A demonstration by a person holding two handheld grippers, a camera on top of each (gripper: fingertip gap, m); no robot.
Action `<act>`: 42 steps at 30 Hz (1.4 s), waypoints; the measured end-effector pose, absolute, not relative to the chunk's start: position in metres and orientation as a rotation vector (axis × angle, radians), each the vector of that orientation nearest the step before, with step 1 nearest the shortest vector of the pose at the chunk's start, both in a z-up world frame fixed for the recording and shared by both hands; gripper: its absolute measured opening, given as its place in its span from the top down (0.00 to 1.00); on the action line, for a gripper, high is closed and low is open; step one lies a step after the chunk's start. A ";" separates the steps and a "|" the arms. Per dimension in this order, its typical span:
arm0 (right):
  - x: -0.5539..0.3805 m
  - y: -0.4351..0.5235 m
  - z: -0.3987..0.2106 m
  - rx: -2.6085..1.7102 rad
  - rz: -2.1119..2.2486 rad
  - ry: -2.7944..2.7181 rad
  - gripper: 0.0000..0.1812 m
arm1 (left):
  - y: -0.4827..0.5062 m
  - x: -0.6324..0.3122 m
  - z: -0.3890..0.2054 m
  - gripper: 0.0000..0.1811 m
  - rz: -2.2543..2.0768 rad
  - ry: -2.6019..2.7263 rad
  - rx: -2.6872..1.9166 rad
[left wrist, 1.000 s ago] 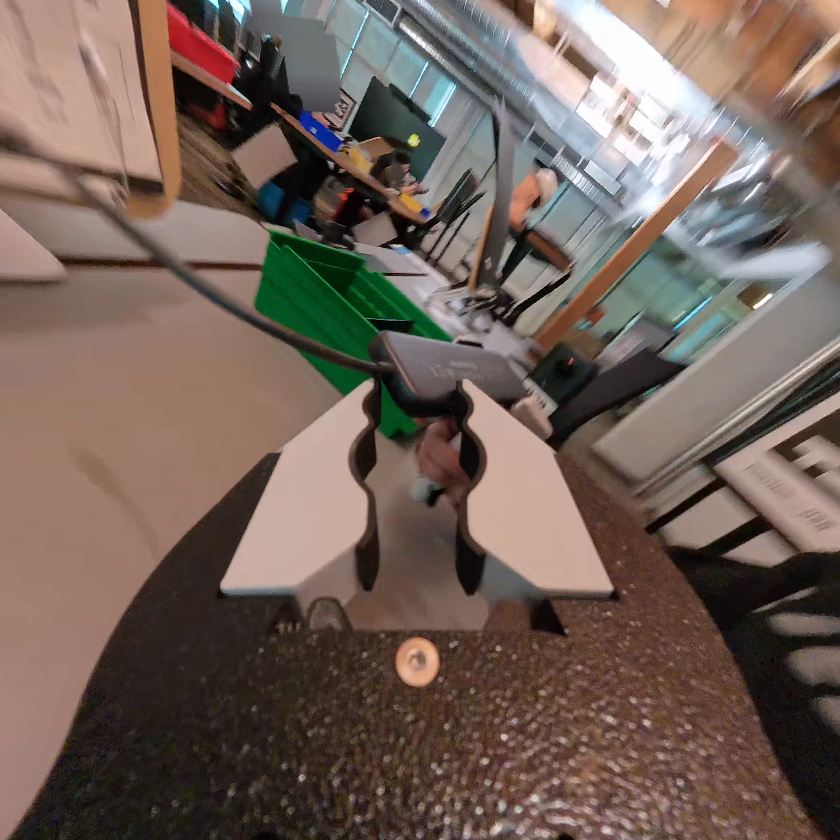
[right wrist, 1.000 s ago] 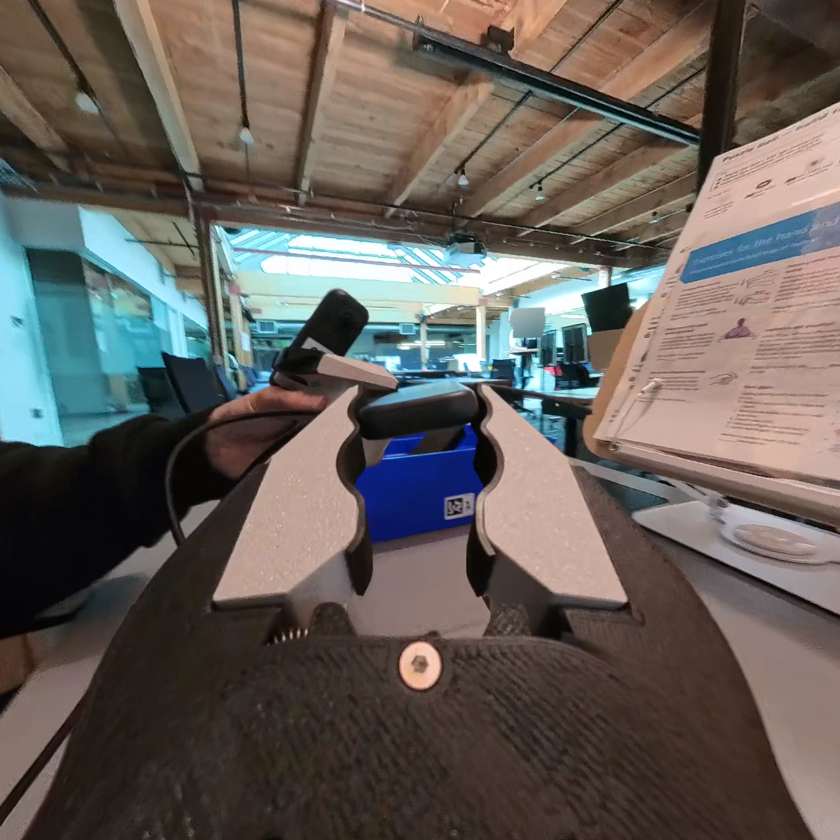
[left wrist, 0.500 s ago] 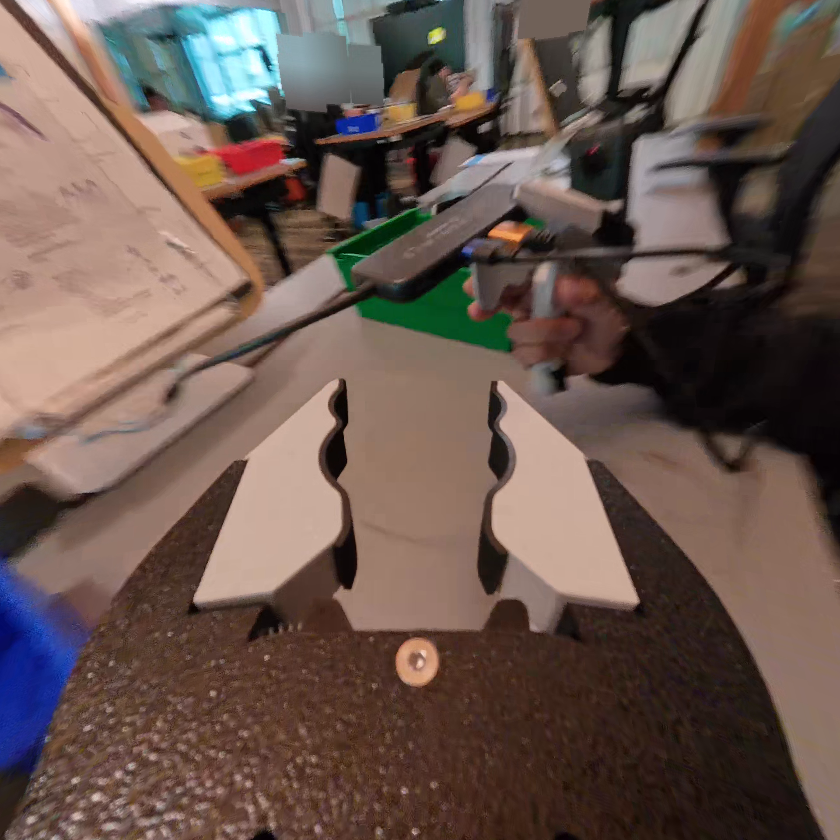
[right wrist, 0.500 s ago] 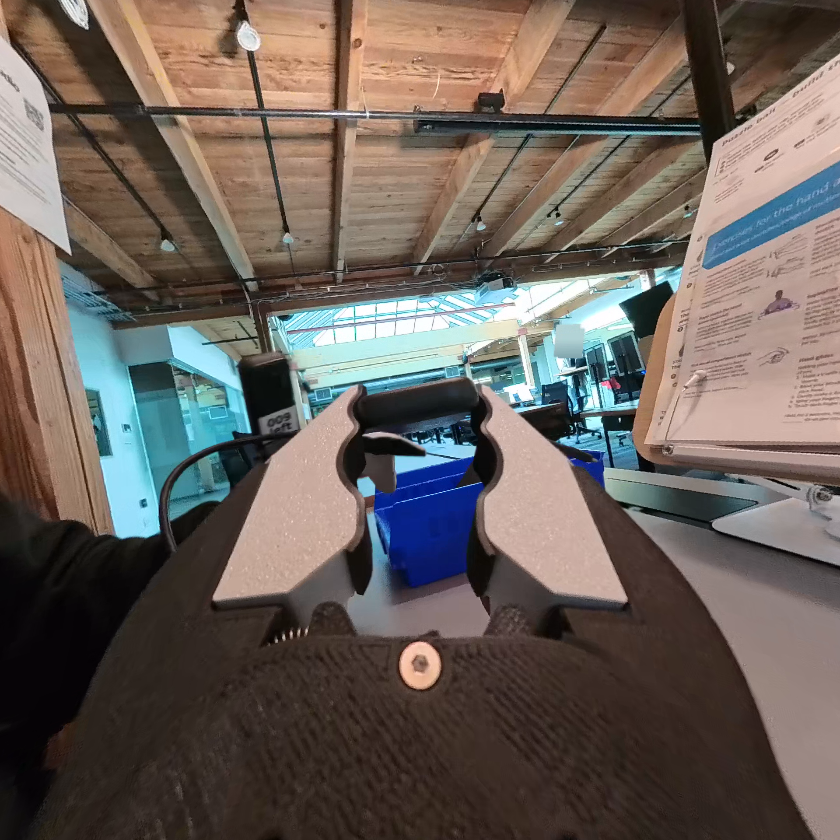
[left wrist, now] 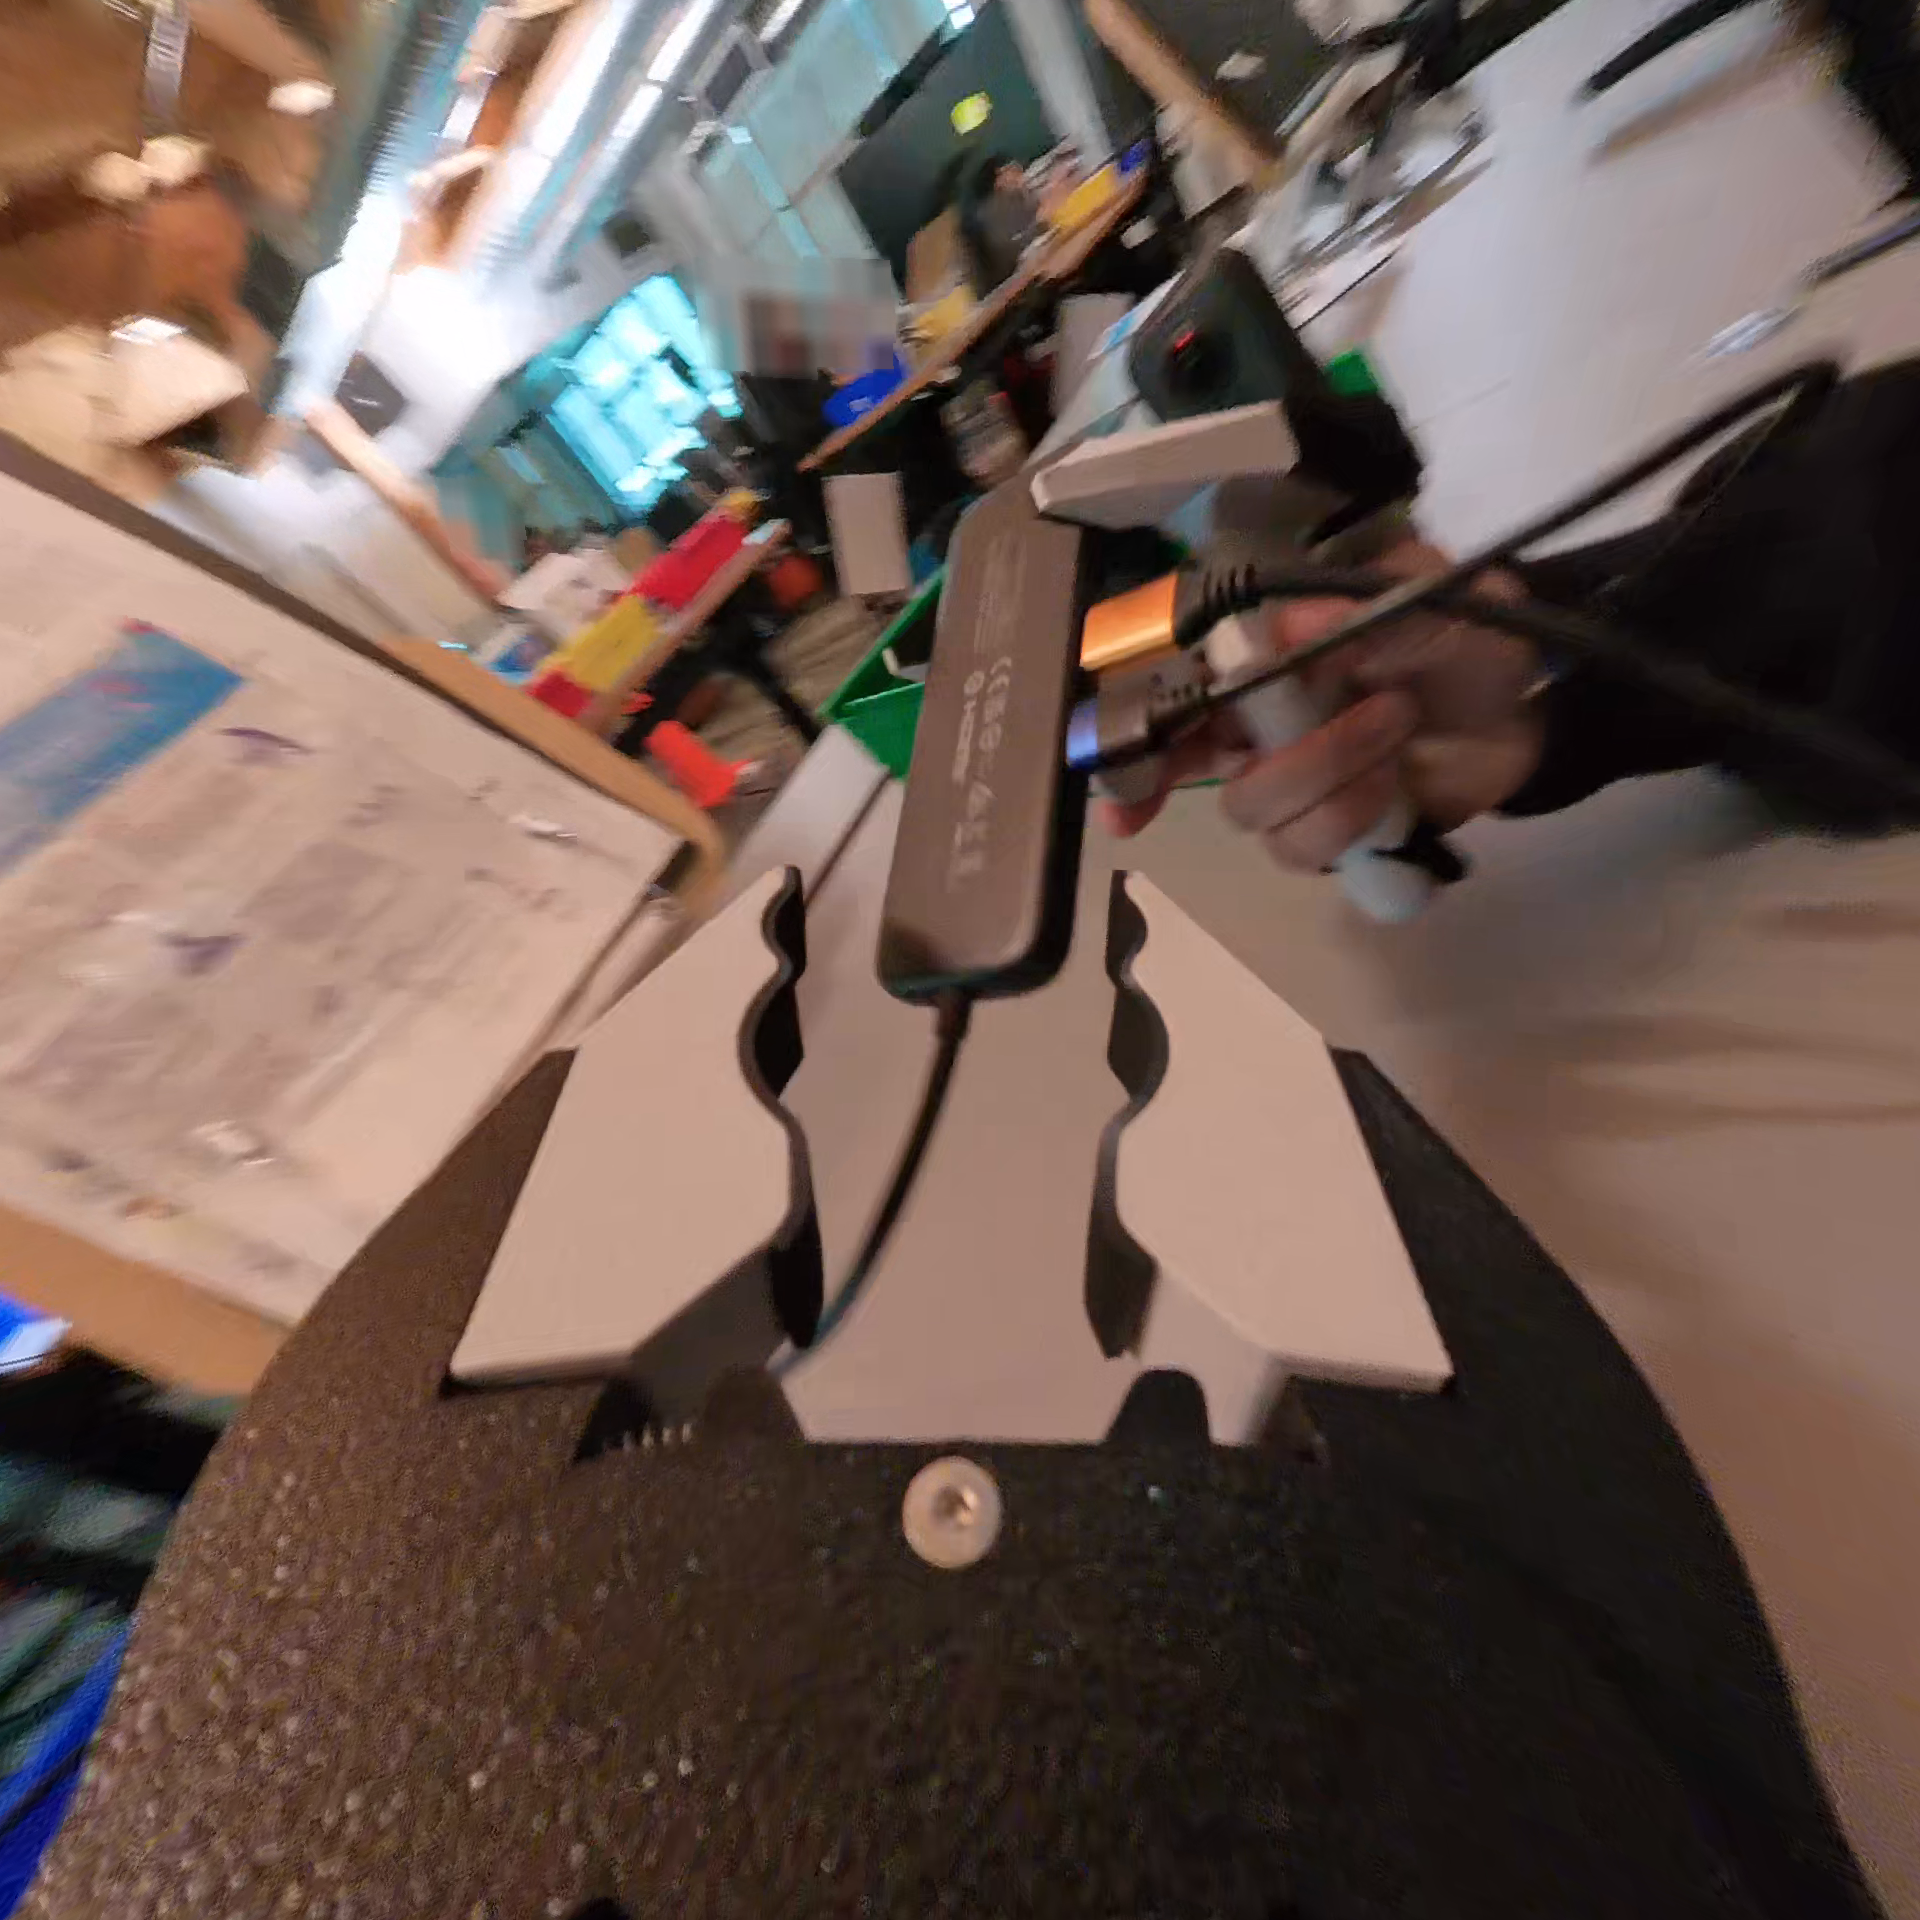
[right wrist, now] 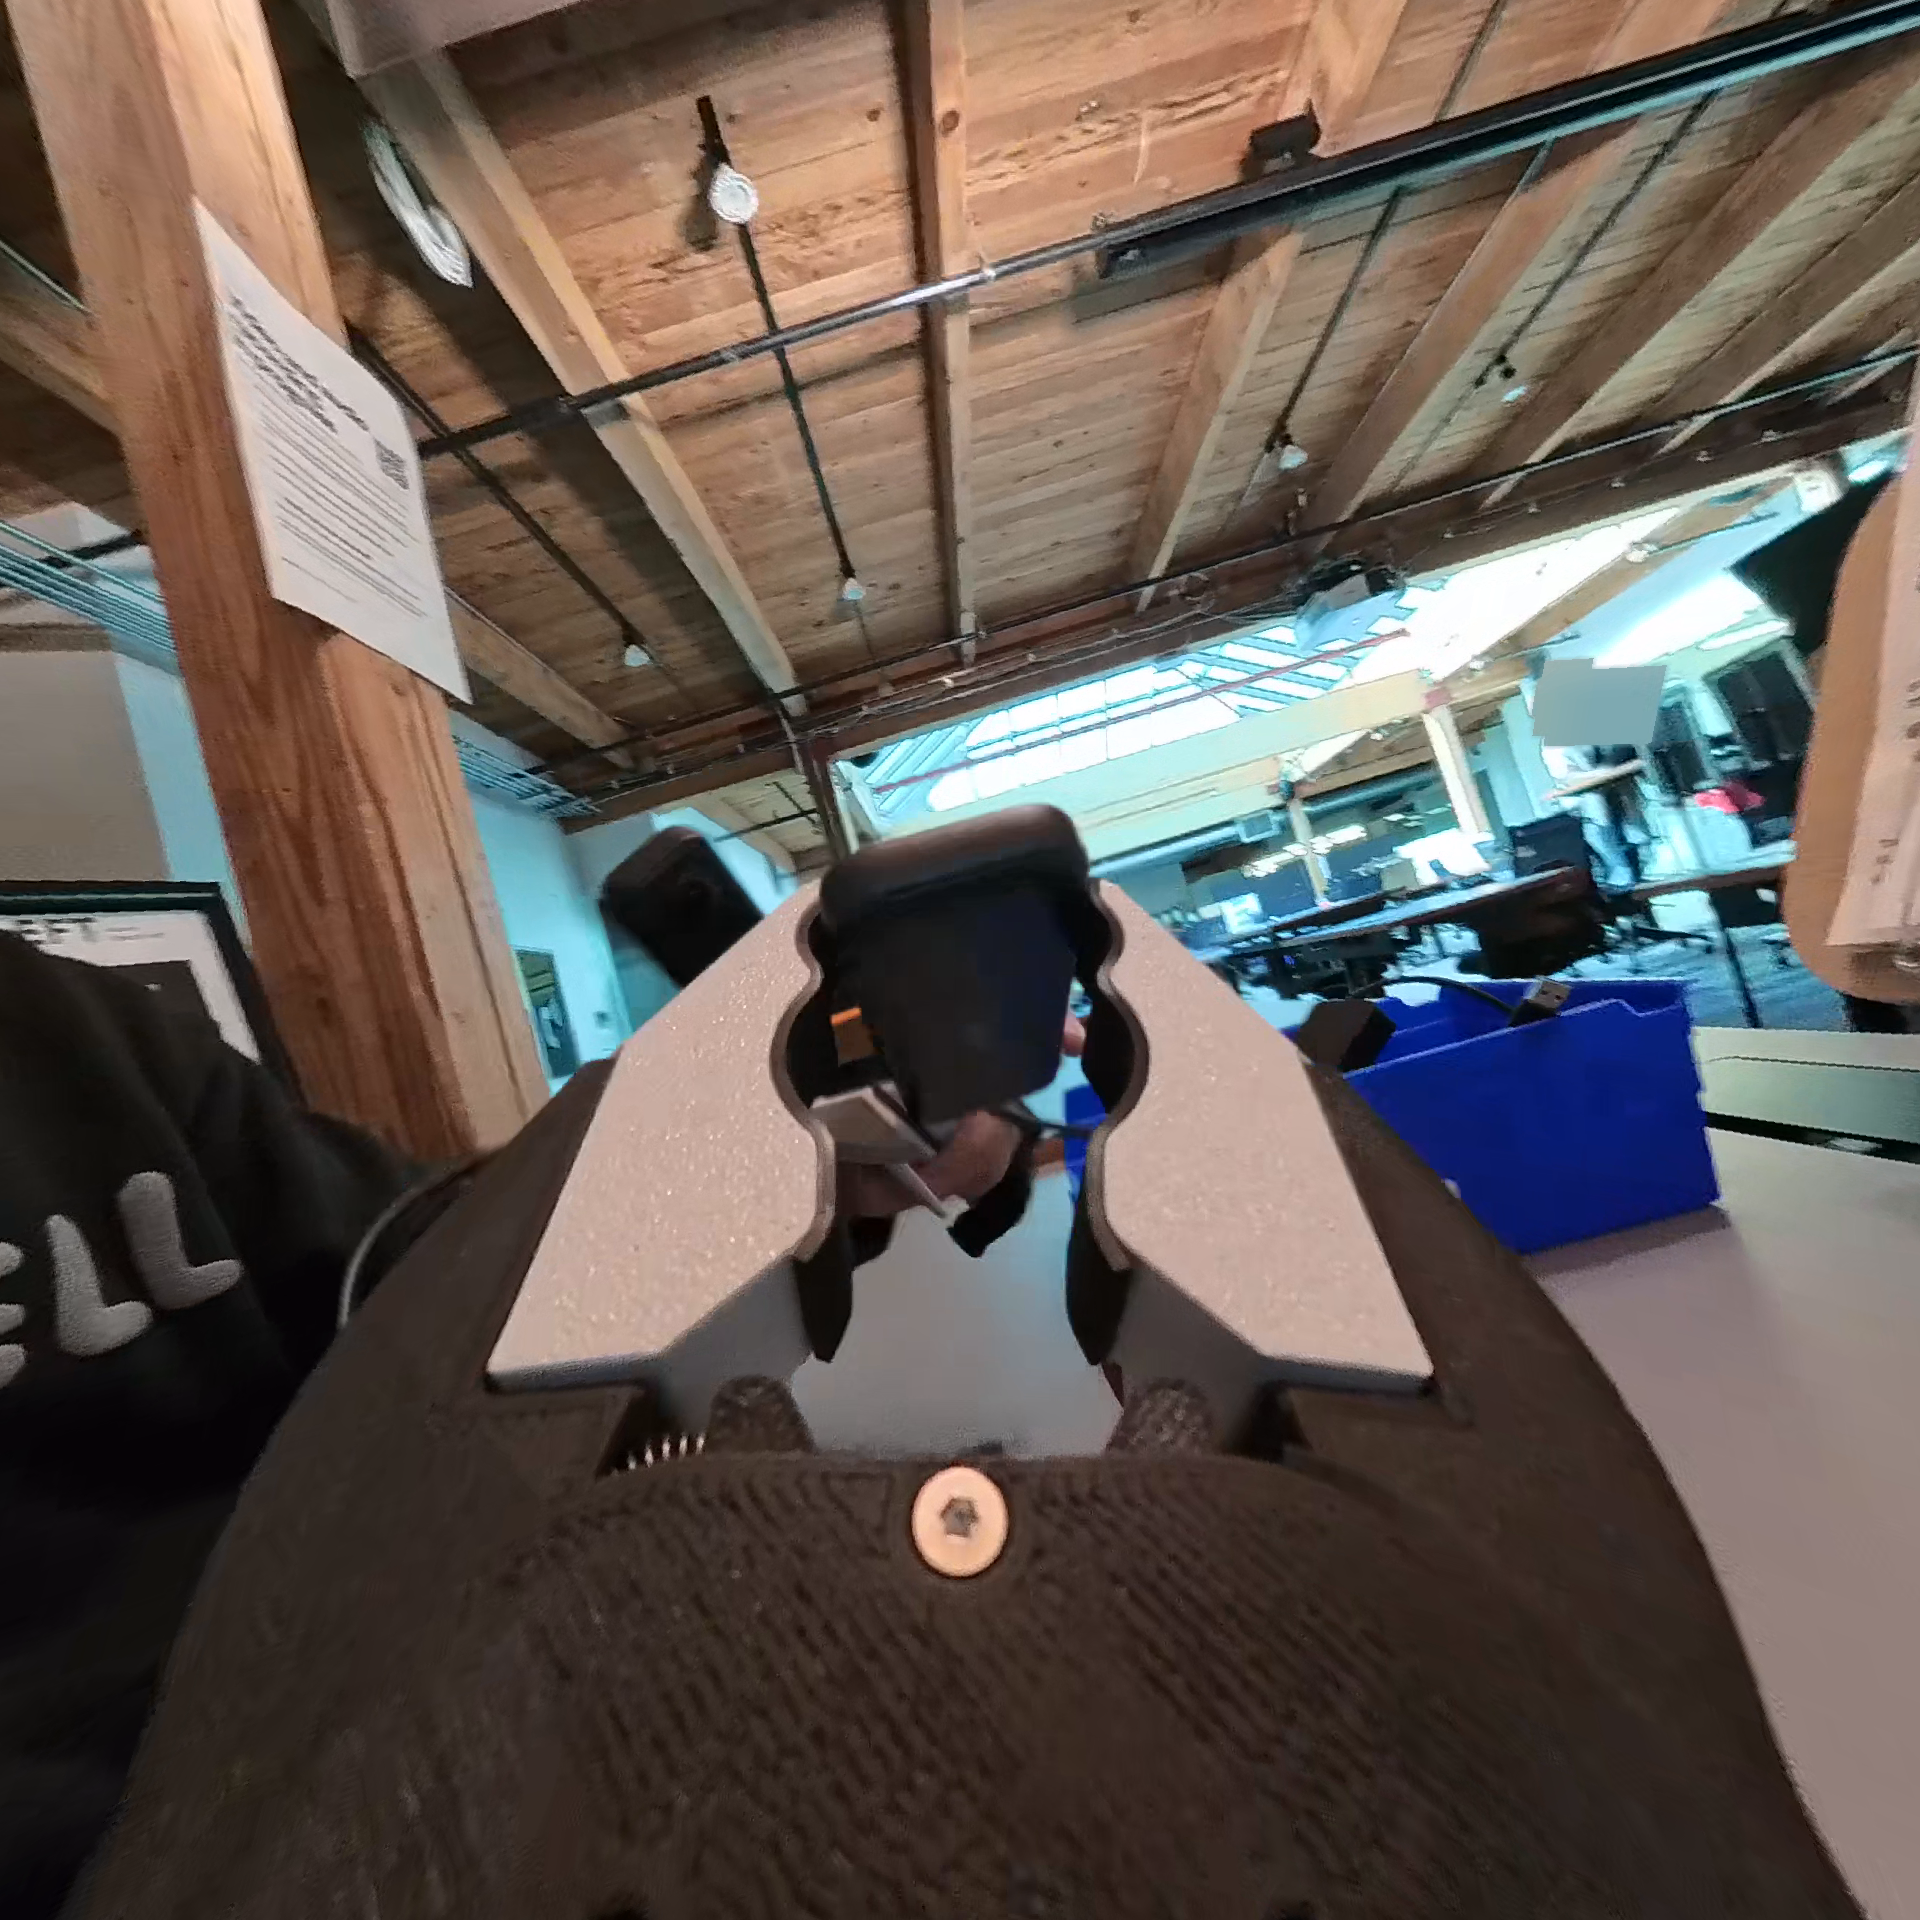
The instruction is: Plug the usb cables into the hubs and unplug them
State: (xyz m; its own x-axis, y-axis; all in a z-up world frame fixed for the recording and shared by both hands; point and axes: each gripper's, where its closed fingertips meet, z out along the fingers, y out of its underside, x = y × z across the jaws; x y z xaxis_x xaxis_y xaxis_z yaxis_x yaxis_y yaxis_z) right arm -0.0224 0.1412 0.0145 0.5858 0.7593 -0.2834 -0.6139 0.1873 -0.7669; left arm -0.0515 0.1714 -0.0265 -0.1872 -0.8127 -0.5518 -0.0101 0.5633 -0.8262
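Left wrist view. The left gripper (left wrist: 956, 935) stands with its jaws apart and nothing between the pads; half a second ago it stood the same way but well clear of the hub (left wrist: 987, 748), and a second ago it was clamped on that hub's end. The dark hub now hangs at 12 o'clock, its cabled end dipping just into the gap between the fingers without clear contact. Its lead (left wrist: 904, 1132) runs down between the fingers toward 6 o'clock. Two plugs sit in the hub's side at 2 o'clock: an orange plug (left wrist: 1132, 621) and, below it, a grey plug (left wrist: 1138, 717), their cables trailing toward 3 o'clock past the hand (left wrist: 1382, 717) that works the other tool. A document stand (left wrist: 312, 862) fills the 9 o'clock side.

Right wrist view. The right gripper (right wrist: 961, 940) is closed on the hub's far end (right wrist: 956, 977), as in both earlier frames; a blue bin (right wrist: 1538, 1122) sits on the table (right wrist: 1766, 1351) at 3 o'clock.

Reading. The hub has passed from the left tool to the right, and the freed left gripper has swung back toward it. With both plugs apparently seated, the unplugging half of the task seems to be at hand, and the left gripper must reach a plug rather than the hub body.
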 end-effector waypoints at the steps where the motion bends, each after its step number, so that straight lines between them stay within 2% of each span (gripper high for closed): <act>1: -0.024 0.138 0.017 -0.970 0.997 -0.186 0.75 | 0.167 -0.052 -0.026 0.68 -0.908 1.637 -0.740; 2: -0.024 0.137 0.017 -0.965 1.009 -0.192 0.75 | 0.164 -0.051 -0.027 0.66 -0.961 1.671 -0.780; 5: -0.026 0.135 0.018 -0.955 1.019 -0.204 0.75 | 0.151 -0.052 -0.036 0.70 -1.111 1.775 -0.823; 6: -0.027 0.136 0.017 -0.963 1.010 -0.207 0.75 | 0.148 -0.052 -0.040 0.75 -1.147 1.798 -0.839; 9: -0.026 0.137 0.015 -0.974 1.003 -0.206 0.75 | 0.144 -0.050 -0.048 0.77 -1.232 1.796 -0.895; 15: -0.009 0.150 0.004 -1.042 1.004 -0.086 0.78 | 0.156 -0.047 -0.043 0.77 -1.116 1.699 -0.878; 18: 0.001 0.164 -0.012 -1.150 1.113 0.035 0.60 | 0.185 -0.048 -0.034 0.77 -0.697 1.628 -0.825; 20: 0.000 0.171 -0.023 -1.201 1.204 0.098 0.54 | 0.196 -0.051 -0.026 0.77 -0.447 1.596 -0.753; 23: -0.012 0.169 -0.022 -1.193 1.318 0.074 0.60 | 0.195 -0.054 -0.028 0.78 -0.194 1.649 -0.618; 25: -0.016 0.172 -0.030 -1.241 1.268 0.055 0.71 | 0.183 -0.053 -0.034 0.78 -0.154 1.700 -0.525; 26: -0.016 0.171 -0.030 -1.238 1.240 0.036 0.83 | 0.178 -0.053 -0.035 0.78 -0.169 1.700 -0.501; 27: -0.019 0.165 -0.026 -1.203 1.255 -0.014 0.91 | 0.174 -0.052 -0.037 0.78 -0.199 1.706 -0.501; 28: -0.022 0.161 -0.022 -1.189 1.277 -0.056 0.94 | 0.175 -0.053 -0.038 0.78 -0.230 1.704 -0.528; 30: -0.023 0.161 -0.022 -1.214 1.256 -0.061 0.94 | 0.174 -0.053 -0.038 0.78 -0.333 1.680 -0.556; 38: -0.024 0.167 -0.029 -1.162 1.643 0.141 0.94 | 0.176 -0.060 -0.031 0.72 -0.590 1.522 -0.607; 42: -0.026 0.165 -0.028 -1.141 1.710 0.151 0.94 | 0.169 -0.062 -0.031 0.75 -0.740 1.528 -0.635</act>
